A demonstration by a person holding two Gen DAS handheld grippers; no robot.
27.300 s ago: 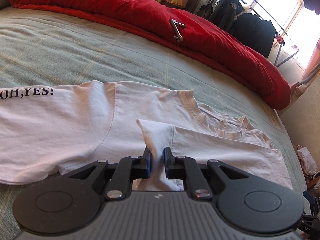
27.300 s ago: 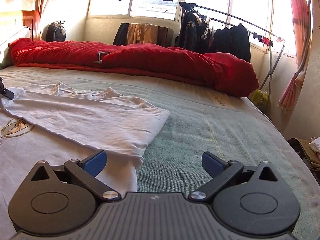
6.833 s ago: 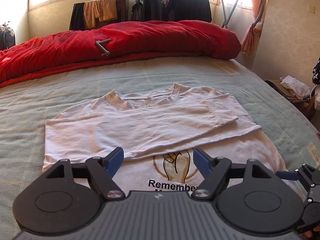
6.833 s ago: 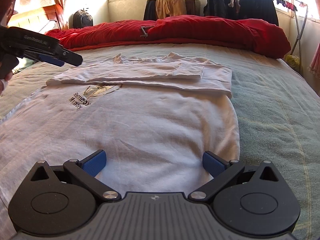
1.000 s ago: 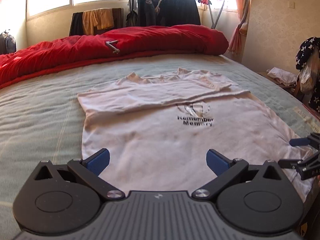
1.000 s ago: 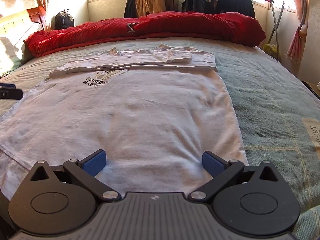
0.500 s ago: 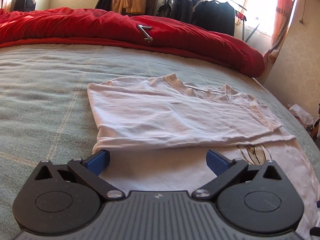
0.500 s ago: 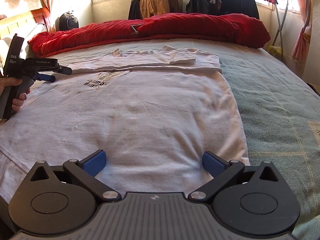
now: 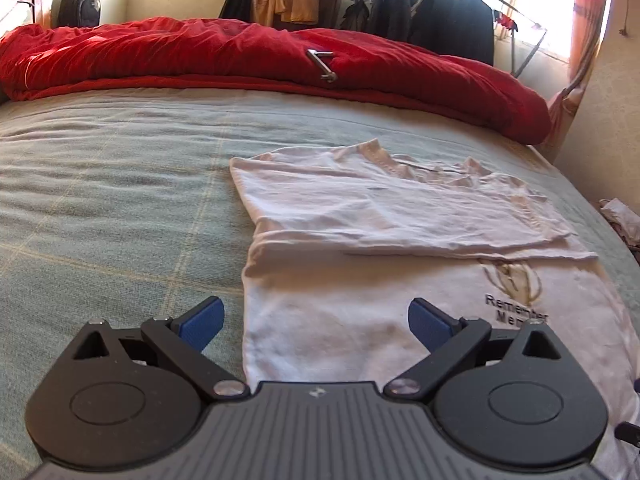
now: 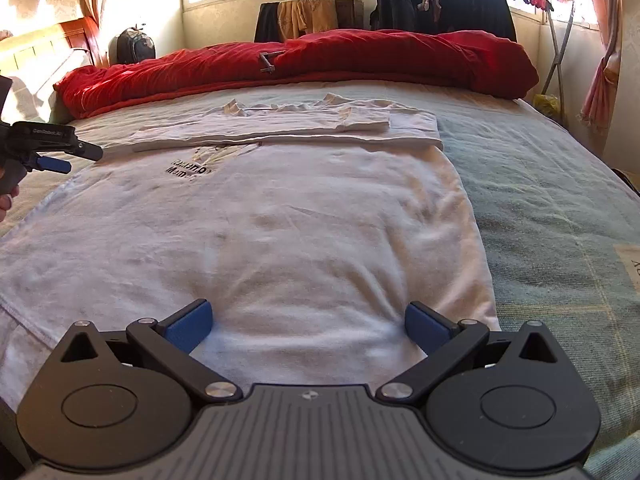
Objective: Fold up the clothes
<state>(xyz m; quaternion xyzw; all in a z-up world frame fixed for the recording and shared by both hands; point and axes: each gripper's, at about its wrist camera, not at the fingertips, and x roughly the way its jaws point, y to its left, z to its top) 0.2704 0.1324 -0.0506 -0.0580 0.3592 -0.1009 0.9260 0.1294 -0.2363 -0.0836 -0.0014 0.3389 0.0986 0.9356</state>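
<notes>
Shirt (image 10: 304, 216) flat, sleeves folded in. Left gripper (image 9: 316, 320) spread astride side edge; right gripper (image 10: 308, 324) spread over hem. Next, likely: pinch, fold upward.

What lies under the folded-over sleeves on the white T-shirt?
The white T-shirt chest lies beneath the folded sleeve band. Its hand graphic shows only below the fold; the upper part is covered.

The white shirt (image 9: 400, 280) carries black print under a drawn emblem: "Remember" with a cut-off second line starting "Mem". From the right wrist view the same words are too skewed to read. The left gripper (image 10: 60, 152) bears small lettering, roughly "GenRobot.AI". A label on the blanket (image 10: 560, 220) is unreadable.
</notes>
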